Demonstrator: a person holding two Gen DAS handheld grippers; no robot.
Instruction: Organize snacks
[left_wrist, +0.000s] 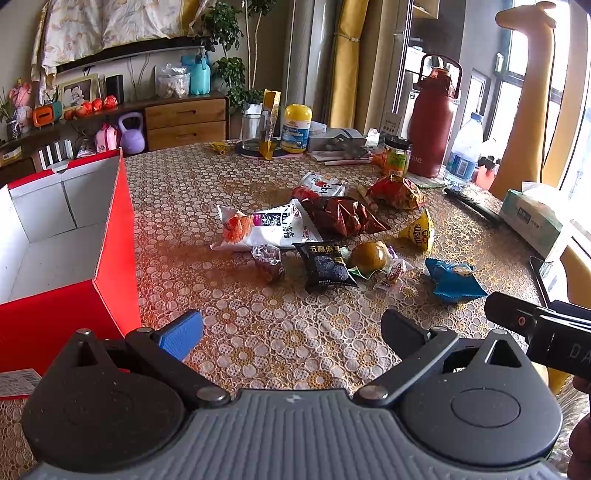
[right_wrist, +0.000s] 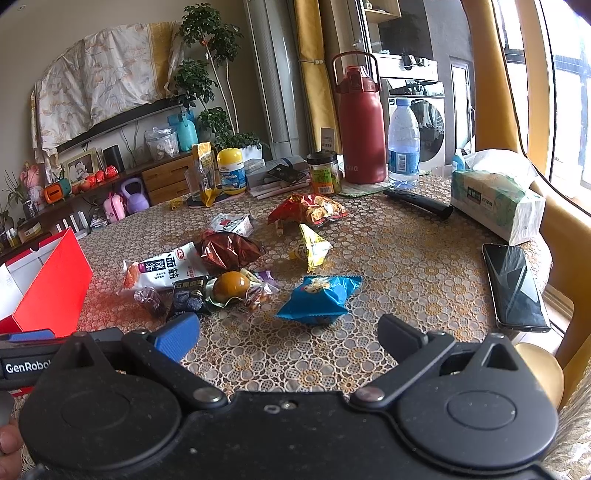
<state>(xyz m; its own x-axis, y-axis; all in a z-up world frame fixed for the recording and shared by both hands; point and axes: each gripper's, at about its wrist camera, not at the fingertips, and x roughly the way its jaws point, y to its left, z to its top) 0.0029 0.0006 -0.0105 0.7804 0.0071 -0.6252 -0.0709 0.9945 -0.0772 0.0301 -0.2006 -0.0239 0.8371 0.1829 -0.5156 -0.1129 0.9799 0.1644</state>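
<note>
Left gripper (left_wrist: 291, 330) and right gripper (right_wrist: 288, 332): jaws apart, both empty above the table (left_wrist: 280, 350). Snack packets, including a blue packet (right_wrist: 319, 299), lie scattered beside the open red box (left_wrist: 114, 236).

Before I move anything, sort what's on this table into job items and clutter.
For the job: open red cardboard box, blue crinkled snack packet, yellow triangular candy pack, white noodle-snack bag, black sesame packet.

Just lying about: black phone, tissue pack, maroon flask, clear water bottle.
</note>
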